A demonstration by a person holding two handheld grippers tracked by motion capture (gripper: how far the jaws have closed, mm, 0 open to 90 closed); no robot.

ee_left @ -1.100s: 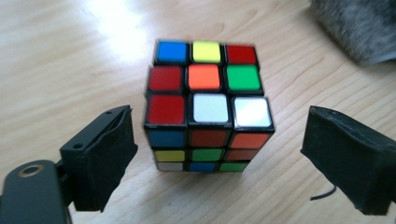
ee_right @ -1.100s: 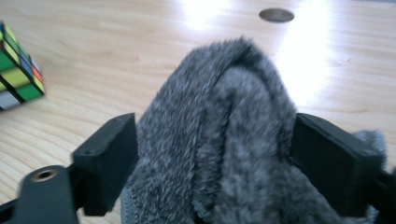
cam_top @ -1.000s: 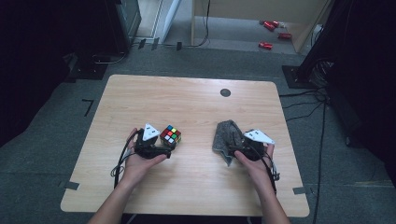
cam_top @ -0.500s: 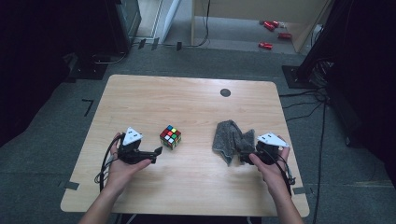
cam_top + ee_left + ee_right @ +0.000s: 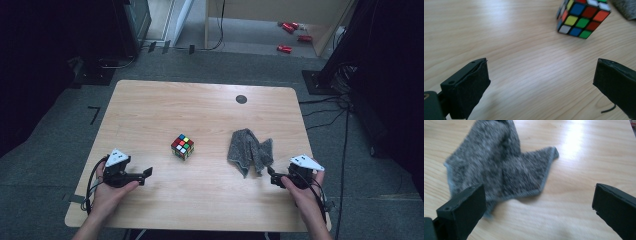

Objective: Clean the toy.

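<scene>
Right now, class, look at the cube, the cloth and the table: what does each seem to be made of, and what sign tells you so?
Cube: likely hard plastic, black frame with glossy coloured squares, perhaps stickers.
Cloth: soft grey fabric, probably terry or microfibre; fuzzy nap, stitched edge, crumpled folds.
Table: light wood or wood-look laminate; visible grain lines, smooth top with a slight sheen.

I am looking down on the light wooden counter [image 5: 150,115], which is filling the middle of the frame. A small round dark spot [image 5: 241,99] is sitting in its surface toward the upper right. Grey carpet floor [image 5: 60,130] is stretching around it on all sides. At the top right of the frame, a few small red objects [image 5: 285,48] are lying on the floor, too small to identify. Black cables [image 5: 330,107] are trailing across the floor at the right, and a dark stand base [image 5: 95,70] is resting at the upper left.
</scene>
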